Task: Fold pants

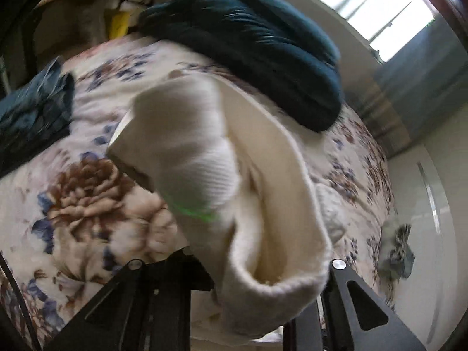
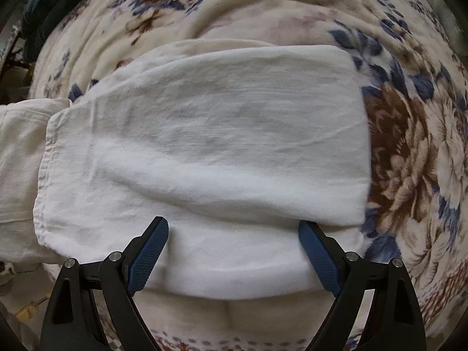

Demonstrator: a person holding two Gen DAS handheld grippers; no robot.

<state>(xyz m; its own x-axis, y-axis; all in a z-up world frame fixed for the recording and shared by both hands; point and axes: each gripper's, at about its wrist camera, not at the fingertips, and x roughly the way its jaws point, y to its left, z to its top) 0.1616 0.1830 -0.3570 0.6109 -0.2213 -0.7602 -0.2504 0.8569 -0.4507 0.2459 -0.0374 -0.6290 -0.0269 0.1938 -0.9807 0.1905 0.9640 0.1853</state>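
Cream pants [image 1: 263, 199] hang pinched in the left claw [image 1: 263, 286] above the bed [image 1: 87, 199]; the right claw [image 2: 234, 251], spread, hovers over the half-folded part. Folding looks unfinished.

Left wrist view: tilted, close behind lifted pants [image 1: 234, 175]; right: steeply down on them; both show blanket [image 2: 409, 131].

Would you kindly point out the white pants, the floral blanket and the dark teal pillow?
white pants [image 2: 204, 134]: right wrist view, folded top layer.
floral blanket [image 2: 409, 152]: right wrist view, brown flower.
dark teal pillow [image 1: 263, 46]: left wrist view, its middle.
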